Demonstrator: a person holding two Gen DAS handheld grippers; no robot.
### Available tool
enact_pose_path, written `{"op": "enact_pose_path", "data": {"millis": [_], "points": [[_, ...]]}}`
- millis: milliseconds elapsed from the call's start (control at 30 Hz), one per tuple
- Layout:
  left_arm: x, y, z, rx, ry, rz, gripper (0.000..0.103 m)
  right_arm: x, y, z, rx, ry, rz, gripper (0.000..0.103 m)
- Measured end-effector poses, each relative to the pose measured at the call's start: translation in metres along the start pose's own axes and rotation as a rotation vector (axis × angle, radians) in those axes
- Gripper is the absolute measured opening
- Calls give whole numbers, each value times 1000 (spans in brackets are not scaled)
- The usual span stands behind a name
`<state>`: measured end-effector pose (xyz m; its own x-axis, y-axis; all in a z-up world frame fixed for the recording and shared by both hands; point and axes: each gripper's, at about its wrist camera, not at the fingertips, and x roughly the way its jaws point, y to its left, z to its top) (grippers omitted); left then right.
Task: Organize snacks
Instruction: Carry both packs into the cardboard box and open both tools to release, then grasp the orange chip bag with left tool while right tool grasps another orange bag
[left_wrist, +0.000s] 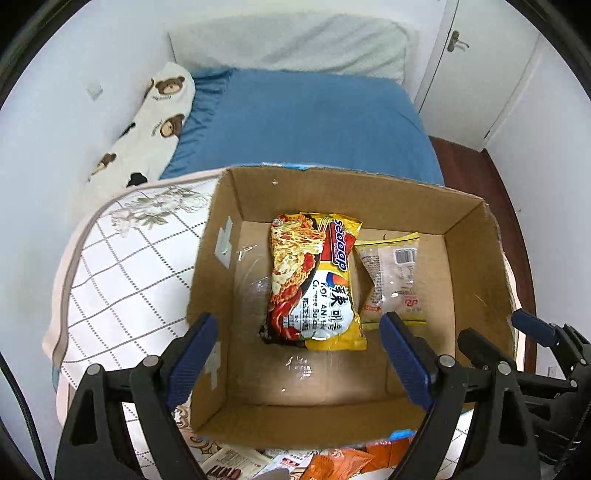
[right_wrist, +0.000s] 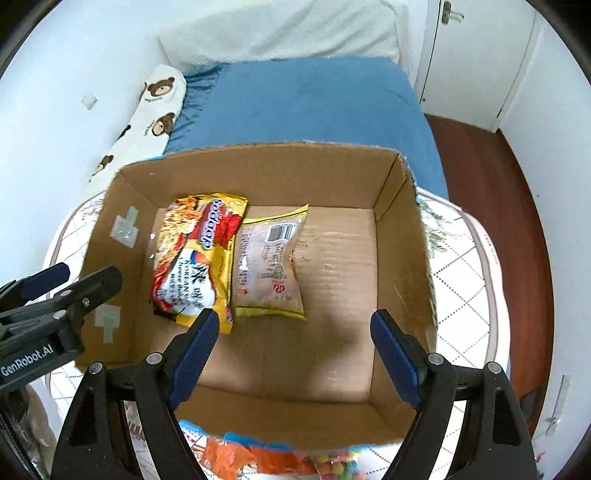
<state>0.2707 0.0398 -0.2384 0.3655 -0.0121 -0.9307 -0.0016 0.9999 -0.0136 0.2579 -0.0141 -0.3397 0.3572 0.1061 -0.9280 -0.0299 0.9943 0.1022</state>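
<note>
A home bedroom: a bed with a blue sheet (left_wrist: 303, 122), a teddy-bear pillow (left_wrist: 147, 125) against the wall (white, like the closet doors (left_wrist: 480, 66)), and a wooden floor (right_wrist: 491, 192).

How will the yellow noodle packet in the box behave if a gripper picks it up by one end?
The noodle packet looks puffy, with a thin glossy wrapper, so it is probably light and may slip between the pads. Its crinkled ends suggest that the film will flex. The noodles inside could crack under a hard squeeze.
</note>
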Motion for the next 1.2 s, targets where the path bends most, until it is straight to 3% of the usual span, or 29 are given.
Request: {"op": "enact_pose_path", "data": {"millis": [300,533,667,700,733,800,900,1000,1200], "points": [[-51,2,-22,1,-81,-8,90,-51,7,-27,7,-79,31,86],[-64,17,-58,-9,-79,17,90,-66,5,-66,69,-68,114,86],[-40,27,-104,26,5,58,90,-45,0,-106,115,11,147,86],[-32,29,-115,38,28,65,90,-35,-2,-120,127,38,150,81],[-21,31,-129,58,62,71,90,-24,-3,-131,137,70,152,69],[3,33,-158,99,132,84,90,-4,-7,-151,156,134,160,61],[43,33,-199,160,249,92,90,25,-12,-179,162,167,140,61],[75,23,-224,236,317,120,88,52,-16,-194,168,221,129,61],[91,8,-233,174,368,30,88,87,-13,-201,125,258,84,61]]}}
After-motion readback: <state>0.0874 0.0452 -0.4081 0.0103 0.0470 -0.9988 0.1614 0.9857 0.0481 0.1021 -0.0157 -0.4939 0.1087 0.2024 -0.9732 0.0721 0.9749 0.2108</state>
